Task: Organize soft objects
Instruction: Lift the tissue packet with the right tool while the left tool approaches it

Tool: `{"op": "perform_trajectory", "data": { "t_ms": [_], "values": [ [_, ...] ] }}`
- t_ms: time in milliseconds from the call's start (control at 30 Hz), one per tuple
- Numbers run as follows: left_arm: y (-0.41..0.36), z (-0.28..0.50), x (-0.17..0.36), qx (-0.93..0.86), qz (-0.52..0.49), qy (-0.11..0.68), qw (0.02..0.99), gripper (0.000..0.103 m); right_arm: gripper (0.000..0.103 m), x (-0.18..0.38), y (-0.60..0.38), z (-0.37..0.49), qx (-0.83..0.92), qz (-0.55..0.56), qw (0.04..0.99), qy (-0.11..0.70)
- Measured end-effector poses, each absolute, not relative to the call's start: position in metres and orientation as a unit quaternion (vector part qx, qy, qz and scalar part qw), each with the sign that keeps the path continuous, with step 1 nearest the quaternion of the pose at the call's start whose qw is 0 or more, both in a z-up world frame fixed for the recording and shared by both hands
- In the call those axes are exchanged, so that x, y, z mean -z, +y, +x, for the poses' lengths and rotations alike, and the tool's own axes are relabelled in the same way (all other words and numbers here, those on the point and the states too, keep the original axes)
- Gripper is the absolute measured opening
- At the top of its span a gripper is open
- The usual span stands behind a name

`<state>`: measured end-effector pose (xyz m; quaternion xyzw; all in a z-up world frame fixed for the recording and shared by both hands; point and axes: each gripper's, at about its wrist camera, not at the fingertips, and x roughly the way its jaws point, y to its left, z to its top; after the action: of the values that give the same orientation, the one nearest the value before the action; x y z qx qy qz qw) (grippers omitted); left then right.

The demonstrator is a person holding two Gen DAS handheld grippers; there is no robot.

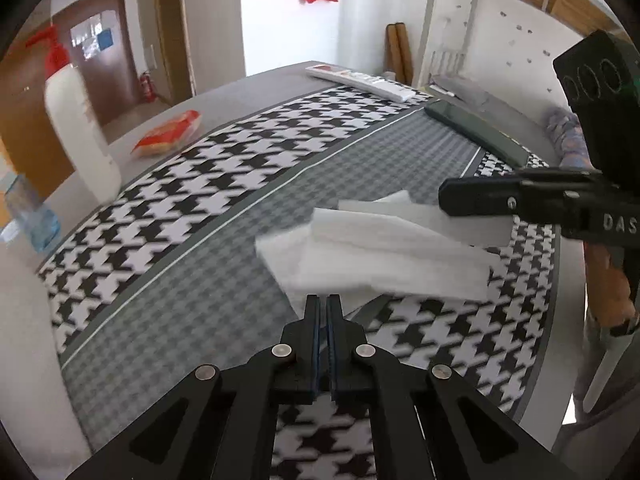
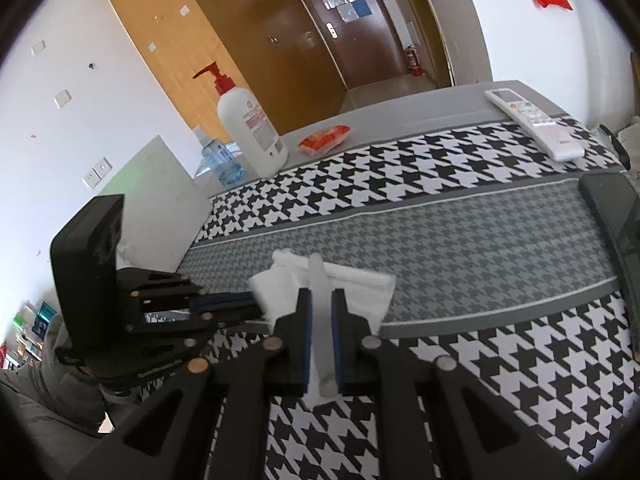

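A white cloth (image 1: 380,248) is being held over the houndstooth mat (image 1: 168,208) by two claws. The left claw (image 1: 323,300) is being kept closed, its two fingers pressed together at the near edge of the cloth; whether that edge is actually pinched between the fingers cannot be told from its own view. In the right wrist view the same claw (image 2: 240,302) is seen coming in from the left, its tips meeting the left edge of the cloth (image 2: 320,288).

The right claw (image 2: 321,300) is being kept clamped on a folded strip of the cloth, which is running back between its blue-lined fingers. In the left wrist view that claw (image 1: 448,200) is reaching in from the right, with its tip lying on the far right part of the cloth.

Ahead of the right claw and to its left, a white pump bottle (image 2: 252,132) with a red top is standing beside a clear blue bottle (image 2: 222,160), and an orange packet (image 2: 324,140) is lying just right of them. A white remote (image 2: 536,124) is lying far ahead to the right, and a dark phone (image 2: 616,216) is lying at the right edge of the mat.
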<state>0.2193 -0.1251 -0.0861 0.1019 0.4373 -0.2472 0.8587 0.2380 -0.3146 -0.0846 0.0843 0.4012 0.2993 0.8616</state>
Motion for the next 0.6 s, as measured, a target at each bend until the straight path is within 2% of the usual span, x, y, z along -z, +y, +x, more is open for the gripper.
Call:
{"op": "perform_trajectory", "data": {
  "t_ms": [300, 500, 567, 600],
  "values": [
    [-0.104, 0.199, 0.083, 0.223, 0.105, 0.444, 0.862, 0.003, 0.012, 0.088, -0.307, 0.233, -0.303, 0.053, 0.861, 0.405],
    [-0.104, 0.191, 0.069, 0.241, 0.112, 0.406, 0.874, 0.004, 0.013, 0.088, -0.304, 0.231, -0.295, 0.035, 0.864, 0.405],
    [-0.109, 0.192, 0.067, 0.250, 0.119, 0.400, 0.874, 0.014, 0.014, 0.087, -0.304, 0.231, -0.292, 0.033, 0.867, 0.403],
    [-0.113, 0.194, 0.067, 0.254, 0.123, 0.399, 0.872, 0.024, 0.016, 0.086, -0.305, 0.231, -0.290, 0.033, 0.869, 0.400]
  ]
}}
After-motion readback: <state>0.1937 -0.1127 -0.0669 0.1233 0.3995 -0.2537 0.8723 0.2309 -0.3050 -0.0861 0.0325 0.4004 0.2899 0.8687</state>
